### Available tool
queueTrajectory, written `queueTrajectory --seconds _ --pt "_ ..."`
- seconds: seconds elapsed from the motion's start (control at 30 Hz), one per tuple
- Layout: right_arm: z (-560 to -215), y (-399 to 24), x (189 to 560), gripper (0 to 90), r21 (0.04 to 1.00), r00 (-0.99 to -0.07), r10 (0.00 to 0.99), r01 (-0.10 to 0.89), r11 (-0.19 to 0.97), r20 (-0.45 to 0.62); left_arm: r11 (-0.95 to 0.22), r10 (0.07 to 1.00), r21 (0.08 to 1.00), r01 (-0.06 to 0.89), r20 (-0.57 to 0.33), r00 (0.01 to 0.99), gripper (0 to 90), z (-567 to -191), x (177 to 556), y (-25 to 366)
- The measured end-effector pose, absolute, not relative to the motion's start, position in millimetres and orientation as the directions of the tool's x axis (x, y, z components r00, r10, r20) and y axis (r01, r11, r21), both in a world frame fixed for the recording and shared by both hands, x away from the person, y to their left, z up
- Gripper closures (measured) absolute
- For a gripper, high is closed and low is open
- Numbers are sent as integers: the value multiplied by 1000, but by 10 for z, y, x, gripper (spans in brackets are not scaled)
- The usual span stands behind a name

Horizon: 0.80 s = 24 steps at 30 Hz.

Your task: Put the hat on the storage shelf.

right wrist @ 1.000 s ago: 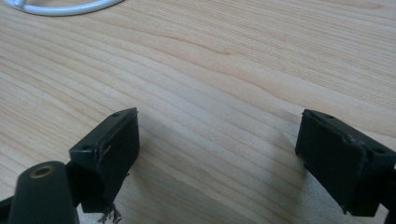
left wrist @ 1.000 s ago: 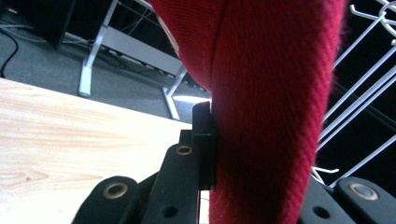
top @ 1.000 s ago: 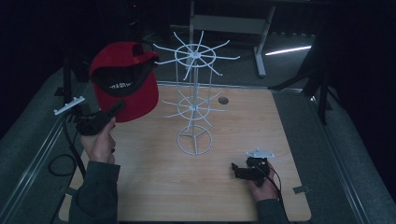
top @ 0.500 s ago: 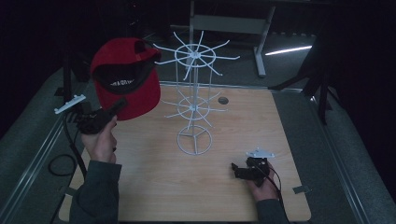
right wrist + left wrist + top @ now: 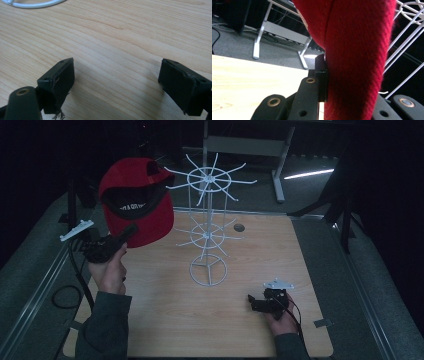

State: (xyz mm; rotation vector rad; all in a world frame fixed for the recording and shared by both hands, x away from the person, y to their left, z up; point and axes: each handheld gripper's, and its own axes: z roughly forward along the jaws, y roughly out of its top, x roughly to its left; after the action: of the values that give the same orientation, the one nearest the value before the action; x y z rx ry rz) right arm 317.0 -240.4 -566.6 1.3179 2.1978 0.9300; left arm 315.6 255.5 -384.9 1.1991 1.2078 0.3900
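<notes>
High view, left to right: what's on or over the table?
Left hand-held gripper → red cap clamped in it → white wire rack → right hand-held gripper, open and low over the wooden table.

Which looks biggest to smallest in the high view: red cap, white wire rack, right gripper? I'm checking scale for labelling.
1. white wire rack, tallest and widest.
2. red cap, though it is raised nearer the camera, so this is unsure.
3. right gripper, clearly smallest.

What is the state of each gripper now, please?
Left gripper: closed on the brim of the red cap, held up beside the white wire rack.
Right gripper: open, empty, low over the wooden table.
</notes>
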Motion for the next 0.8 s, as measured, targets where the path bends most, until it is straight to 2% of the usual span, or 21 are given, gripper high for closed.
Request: queueTrajectory --seconds 0.8 --pt "-5666 -2405 3170 134 722 -468 884 609 330 -10 406 745 862 304 -505 436 846 -3695 3162 2501"
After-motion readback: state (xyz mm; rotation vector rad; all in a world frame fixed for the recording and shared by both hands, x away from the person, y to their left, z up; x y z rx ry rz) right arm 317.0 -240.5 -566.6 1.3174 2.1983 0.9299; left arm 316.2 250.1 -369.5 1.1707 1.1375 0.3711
